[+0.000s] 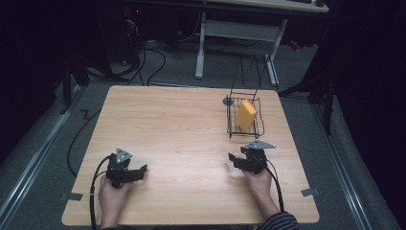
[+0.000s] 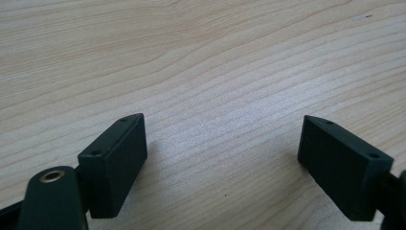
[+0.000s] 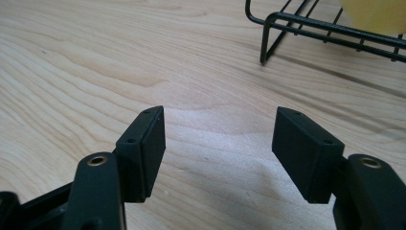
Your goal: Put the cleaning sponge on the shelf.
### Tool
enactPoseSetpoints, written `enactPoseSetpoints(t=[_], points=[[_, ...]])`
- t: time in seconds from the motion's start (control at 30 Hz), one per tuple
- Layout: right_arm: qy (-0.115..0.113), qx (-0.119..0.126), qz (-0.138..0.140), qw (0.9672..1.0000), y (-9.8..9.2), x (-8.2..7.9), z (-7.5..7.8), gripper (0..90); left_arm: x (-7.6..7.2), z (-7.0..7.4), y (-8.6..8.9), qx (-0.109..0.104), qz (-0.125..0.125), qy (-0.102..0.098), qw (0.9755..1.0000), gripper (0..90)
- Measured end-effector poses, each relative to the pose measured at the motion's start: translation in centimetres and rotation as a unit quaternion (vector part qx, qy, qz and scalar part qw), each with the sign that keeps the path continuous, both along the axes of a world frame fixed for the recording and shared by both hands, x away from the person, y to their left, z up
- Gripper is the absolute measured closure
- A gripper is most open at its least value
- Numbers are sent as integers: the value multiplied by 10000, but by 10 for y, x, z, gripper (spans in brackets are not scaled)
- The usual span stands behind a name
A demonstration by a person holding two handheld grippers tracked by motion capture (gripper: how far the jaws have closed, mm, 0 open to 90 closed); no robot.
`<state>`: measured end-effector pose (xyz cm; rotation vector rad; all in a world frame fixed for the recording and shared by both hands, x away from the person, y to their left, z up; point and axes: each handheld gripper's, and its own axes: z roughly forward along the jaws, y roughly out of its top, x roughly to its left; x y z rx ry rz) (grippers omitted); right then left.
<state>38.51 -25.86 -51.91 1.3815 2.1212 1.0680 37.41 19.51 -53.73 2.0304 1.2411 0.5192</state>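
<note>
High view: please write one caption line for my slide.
Two hand-held claws, left and right, rest open on a wooden table near a wire basket holding a yellow sponge.

Your two black grippers

Your left gripper [image 1: 127,170] and right gripper [image 1: 245,160] carry grey three-cornered plates, black cables; your sleeve [image 1: 280,222] looks striped.

Yellow sponge [image 1: 246,115] stands tilted in black wire basket [image 1: 231,125], far-right of table.

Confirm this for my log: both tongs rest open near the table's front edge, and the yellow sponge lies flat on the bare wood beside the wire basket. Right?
Not quite. The yellow sponge stands inside the wire basket, not on the wood beside it; the high view shows this. The rest holds: left tongs and right tongs are open near the front edge.
</note>
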Motion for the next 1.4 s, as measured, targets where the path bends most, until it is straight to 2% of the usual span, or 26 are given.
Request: enactPoseSetpoints(t=[0.47, 0.7, 1.4], points=[[102, -532, -162, 9984, 3, 6, -12, 366, 0, 0, 0, -1, 1, 0, 10000, 178], [114, -602, -168, 9980, 3, 6, -12, 364, 0, 0, 0, -10, 3, 0, 10000, 178], [132, -605, -217, 9978, 3, 6, -12, 335, 0, 0, 0, 0, 6, -6, 10000, 178]])
